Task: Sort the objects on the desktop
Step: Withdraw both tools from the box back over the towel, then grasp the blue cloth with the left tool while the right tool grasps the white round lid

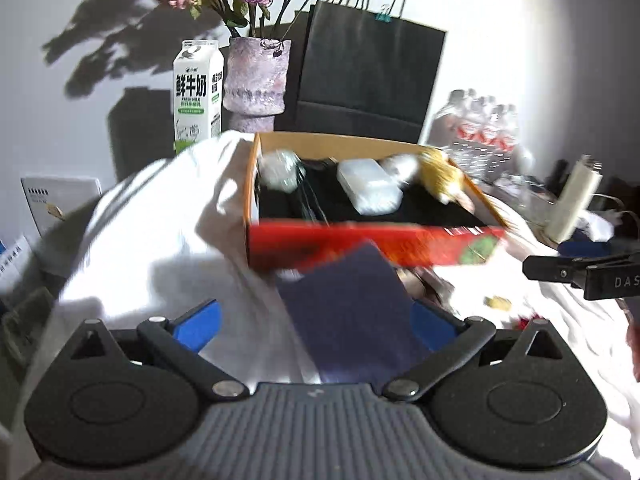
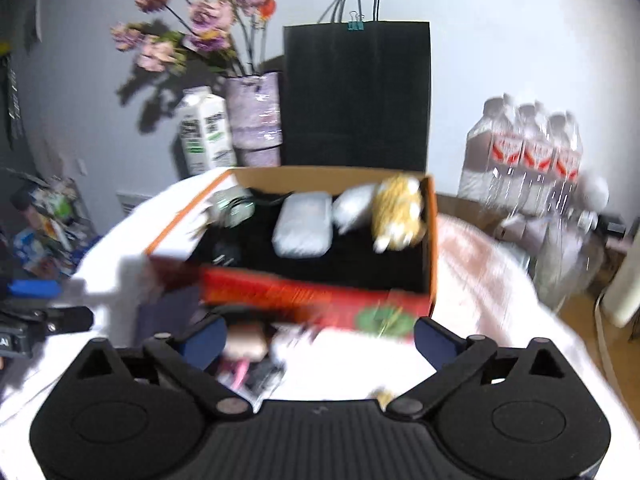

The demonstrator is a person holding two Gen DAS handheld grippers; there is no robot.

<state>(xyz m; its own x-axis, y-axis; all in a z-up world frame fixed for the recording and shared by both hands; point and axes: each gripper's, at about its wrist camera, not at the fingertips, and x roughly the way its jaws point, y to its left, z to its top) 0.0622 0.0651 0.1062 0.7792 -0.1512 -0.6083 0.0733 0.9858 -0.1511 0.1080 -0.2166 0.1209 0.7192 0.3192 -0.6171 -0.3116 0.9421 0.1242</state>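
An open red and orange cardboard box [image 1: 372,244] [image 2: 320,298] sits on the white cloth. Inside lie a white case [image 1: 368,186] [image 2: 304,224], a yellow plush toy [image 1: 442,178] [image 2: 400,212], a white bundle and dark cables. A dark blue flat cloth or booklet [image 1: 352,316] lies between the fingers of my left gripper [image 1: 316,316], which is open. My right gripper [image 2: 320,338] is open and empty, just short of the box front, above small pink and dark items [image 2: 248,356] on the cloth. The right gripper's tip shows at the right edge of the left wrist view [image 1: 580,270]. Both views are blurred.
A milk carton [image 1: 198,92] [image 2: 206,134], a purple vase with dried flowers [image 1: 256,76] [image 2: 256,116] and a black paper bag [image 1: 368,68] [image 2: 356,96] stand behind the box. A pack of water bottles [image 1: 480,128] [image 2: 528,156] stands at right. A white cylinder [image 1: 574,196] leans far right.
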